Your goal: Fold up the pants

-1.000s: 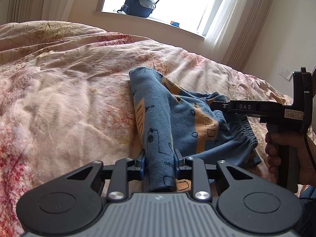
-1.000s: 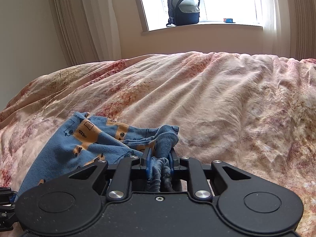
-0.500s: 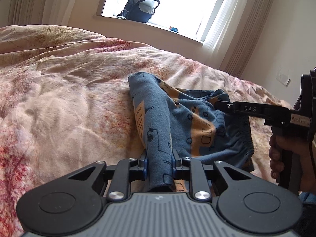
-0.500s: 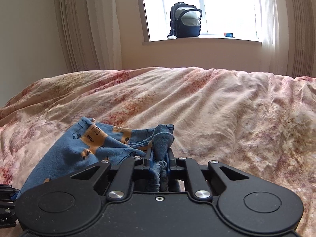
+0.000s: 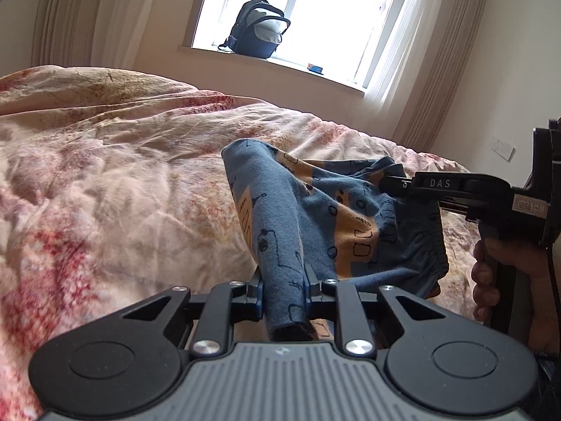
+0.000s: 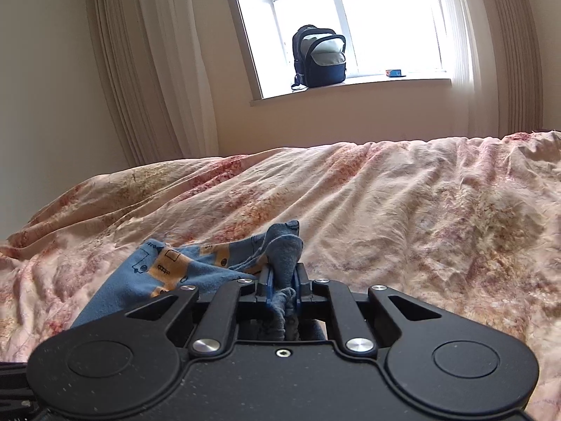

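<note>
- Left wrist view: the left gripper [image 5: 284, 289] has its fingers pinched on a rolled edge of the blue pants [image 5: 315, 217], which hang lifted above the floral bedspread [image 5: 122, 193].
- Also in this view, the right gripper [image 5: 387, 184] comes in from the right, held by a hand [image 5: 505, 280], and its tip bites the bunched cloth near the elastic waistband.
- Judged step: both ends of the garment are held up off the bed, so this looks like the carry part of a fold, before the cloth is laid down.
- The next move likely calls for keeping both pinches firm, drawing the fabric taut, then lowering it flat so the edges line up.
- Count here: one pair of pants, two grippers, one visible hand, one backpack [image 5: 257, 29] on the sill and one small blue item [image 5: 314, 67] beside it.
- Right wrist view: the right gripper [image 6: 282, 280] has its fingers pressed together on a gathered wad of the pants [image 6: 157, 273], whose printed body trails to the left over the bedspread [image 6: 403, 210].
- Count here: one pair of pants, one gripper, one backpack [image 6: 320, 58], one small blue item [image 6: 394, 72].
</note>
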Tool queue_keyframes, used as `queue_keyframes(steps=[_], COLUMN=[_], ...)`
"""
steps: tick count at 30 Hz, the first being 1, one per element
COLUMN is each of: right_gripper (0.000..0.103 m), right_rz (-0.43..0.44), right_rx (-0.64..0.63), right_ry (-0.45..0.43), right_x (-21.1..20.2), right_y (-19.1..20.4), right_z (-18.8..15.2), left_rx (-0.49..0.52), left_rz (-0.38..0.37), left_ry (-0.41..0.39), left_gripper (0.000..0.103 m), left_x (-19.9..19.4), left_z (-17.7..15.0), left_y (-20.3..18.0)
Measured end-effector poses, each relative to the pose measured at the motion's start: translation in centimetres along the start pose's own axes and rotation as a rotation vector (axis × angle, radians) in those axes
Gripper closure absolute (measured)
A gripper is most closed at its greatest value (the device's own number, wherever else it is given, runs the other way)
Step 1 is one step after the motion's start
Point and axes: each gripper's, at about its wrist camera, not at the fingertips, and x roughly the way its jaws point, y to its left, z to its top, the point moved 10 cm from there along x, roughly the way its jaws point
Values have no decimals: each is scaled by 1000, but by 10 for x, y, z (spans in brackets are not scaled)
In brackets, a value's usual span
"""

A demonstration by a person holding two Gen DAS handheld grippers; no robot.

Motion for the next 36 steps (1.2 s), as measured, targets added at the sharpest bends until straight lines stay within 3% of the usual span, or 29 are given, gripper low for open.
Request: queue_keyframes(steps=[8,27,30,36], right_gripper=[92,92,92,92], right_rz=[31,32,36,77], right_rx=[-58,-136,-144,-196], right_ry=[14,-9,-16,-44], right_x=[-11,-6,-4,16], right_y=[25,40,43,67], right_z=[-10,-11,-7,25], left_rx=[-29,-62,-38,19], left_rz=[44,52,54,71], left_ry=[-19,-39,-41,-62], left_gripper=[81,81,81,82], left_x=[-23,-21,-20,-10], left_z=[-4,3,12,62], left_y=[8,24,23,35])
